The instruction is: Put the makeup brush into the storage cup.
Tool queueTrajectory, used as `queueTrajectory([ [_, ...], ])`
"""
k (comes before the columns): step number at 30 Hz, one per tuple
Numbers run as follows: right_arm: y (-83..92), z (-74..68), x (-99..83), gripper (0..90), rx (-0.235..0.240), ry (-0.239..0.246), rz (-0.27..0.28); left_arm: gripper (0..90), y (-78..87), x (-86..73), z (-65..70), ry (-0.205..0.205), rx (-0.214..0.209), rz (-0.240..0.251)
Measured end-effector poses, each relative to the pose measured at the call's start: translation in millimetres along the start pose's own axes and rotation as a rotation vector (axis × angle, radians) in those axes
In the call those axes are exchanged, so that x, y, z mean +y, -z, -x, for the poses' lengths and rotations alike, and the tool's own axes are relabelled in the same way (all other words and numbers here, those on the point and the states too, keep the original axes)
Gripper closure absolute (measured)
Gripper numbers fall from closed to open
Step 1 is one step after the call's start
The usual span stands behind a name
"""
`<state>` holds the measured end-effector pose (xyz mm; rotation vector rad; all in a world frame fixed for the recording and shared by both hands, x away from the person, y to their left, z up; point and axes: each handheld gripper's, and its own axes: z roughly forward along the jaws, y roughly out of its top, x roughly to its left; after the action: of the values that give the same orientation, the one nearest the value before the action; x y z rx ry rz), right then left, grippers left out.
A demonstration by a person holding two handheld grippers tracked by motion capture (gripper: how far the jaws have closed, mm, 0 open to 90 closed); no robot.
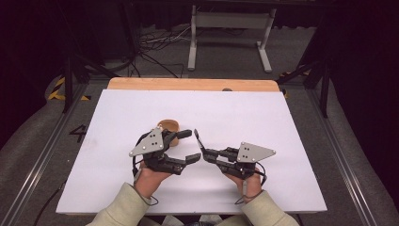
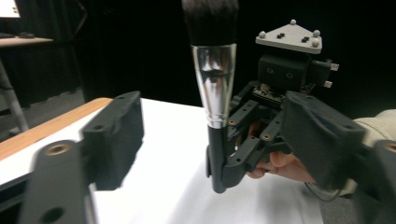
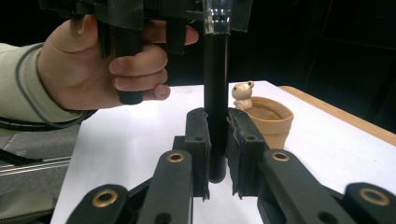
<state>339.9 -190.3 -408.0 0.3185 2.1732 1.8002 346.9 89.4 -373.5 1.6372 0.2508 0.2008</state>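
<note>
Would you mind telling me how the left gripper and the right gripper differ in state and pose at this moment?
The left gripper is open with its jaws spread wide and empty; the right gripper is shut on the handle of a brush, holding it upright. The left gripper sits beside a small tan cup; the right gripper is farther from it. Both are hand-held, black, topped by grey plates, and face each other.

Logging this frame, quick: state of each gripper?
Left gripper: open, jaws wide apart, holding nothing.
Right gripper: shut on the makeup brush, gripping its black handle, bristles up.
</note>
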Motion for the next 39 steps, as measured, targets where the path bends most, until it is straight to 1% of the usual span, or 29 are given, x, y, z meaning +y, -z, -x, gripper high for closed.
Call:
queueTrajectory([
  [2, 0.6, 0.2, 0.0, 79.5, -0.002, 0.001, 0.004, 29.6, -2.8, -0.4, 0.9, 0.009, -0.01, -0.001],
  [6, 0.7, 0.0, -0.5, 79.5, -0.003, -0.001, 0.001, 35.4, -8.1, -1.6, 2.4, 0.003, -0.03, -0.016],
  [7, 0.6, -0.1, -0.7, 79.5, -0.008, 0.001, 0.0, 37.1, -9.0, -2.0, 2.6, 0.007, -0.03, -0.018],
  [8, 0.4, -0.2, -0.7, 79.5, -0.008, 0.003, -0.001, 37.6, -9.5, -2.4, 2.7, 0.013, -0.025, -0.019],
  [9, 0.4, -0.3, -0.6, 79.5, -0.009, 0.004, -0.002, 38.1, -10.1, -3.3, 2.5, 0.028, -0.022, -0.022],
  [13, 0.2, -0.7, -0.2, 79.5, -0.011, 0.008, 0.001, 45.1, -11.3, -5.3, 0.5, 0.058, -0.033, -0.025],
  [14, -0.1, -0.8, -0.4, 79.5, -0.01, 0.007, 0.0, 47.6, -11.6, -5.4, 0.7, 0.067, -0.038, -0.025],
  [18, -1.2, -1.3, -1.3, 79.5, -0.009, 0.007, -0.006, 60.2, -11.0, -5.1, 0.8, 0.07, -0.05, -0.026],
  [23, -2.0, -3.1, -0.9, 79.4, -0.009, 0.02, -0.009, 75.8, -8.7, -7.3, -2.5, 0.097, -0.046, -0.021],
  [30, -1.9, -3.8, -0.7, 79.1, -0.011, 0.022, -0.008, 77.1, -7.8, -5.5, -1.5, 0.088, -0.035, -0.032],
  [33, -1.6, -4.0, -0.6, 78.6, -0.015, 0.023, -0.008, 77.3, -6.4, -4.1, -0.2, 0.083, -0.014, -0.042],
  [34, -1.7, -4.1, -0.5, 78.1, -0.017, 0.019, -0.007, 77.4, -5.8, -3.6, 0.8, 0.076, -0.001, -0.044],
  [36, -1.0, -3.7, 0.0, 73.6, -0.019, 0.008, -0.008, 77.5, -5.1, -2.5, 1.9, 0.058, 0.017, -0.053],
  [39, 0.5, -3.1, 0.8, 67.6, -0.021, -0.001, -0.005, 77.6, -3.4, -1.1, 1.2, 0.06, 0.026, -0.061],
])
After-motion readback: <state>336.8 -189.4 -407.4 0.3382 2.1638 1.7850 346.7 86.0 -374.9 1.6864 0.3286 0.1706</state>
